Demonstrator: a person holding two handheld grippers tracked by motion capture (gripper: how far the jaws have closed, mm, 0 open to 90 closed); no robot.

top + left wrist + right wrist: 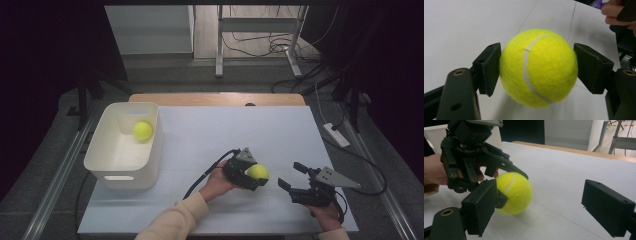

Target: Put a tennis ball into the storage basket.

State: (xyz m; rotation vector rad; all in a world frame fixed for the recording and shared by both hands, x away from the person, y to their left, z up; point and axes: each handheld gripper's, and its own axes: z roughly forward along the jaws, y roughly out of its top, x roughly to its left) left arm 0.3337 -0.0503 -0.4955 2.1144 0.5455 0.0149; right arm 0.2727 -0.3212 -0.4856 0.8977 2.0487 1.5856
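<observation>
While the ball sits pinched between the left jaws, the scene reads like this:

Landmark: white bin [125,172], standing on the left part of the white table [280,130].

Left gripper [248,175]: to the right of the bin, well apart from it, clamped on a yellow tennis ball [258,172]; in the left gripper view both pads [489,68] press the felt on opposite sides.

Tennis ball: held just above the table, to judge by the shadow under it, on the side of the bin toward the person's right hand.

Right gripper [296,176]: farther from the bin than the left one, jaws spread apart with nothing between them, resting near the table's near edge.

Second ball [142,130]: already lying inside the bin, toward its far wall.

Step in hand: I judge this to be the pick-up, grip just made and the carry toward the bin about to start.

Next move: it calls for lifting the ball high enough to clear the bin's rim, travelling leftward over the opening, then letting the jaws part so it drops beside the other ball.

Risk: a low carry could clip the rim.
</observation>
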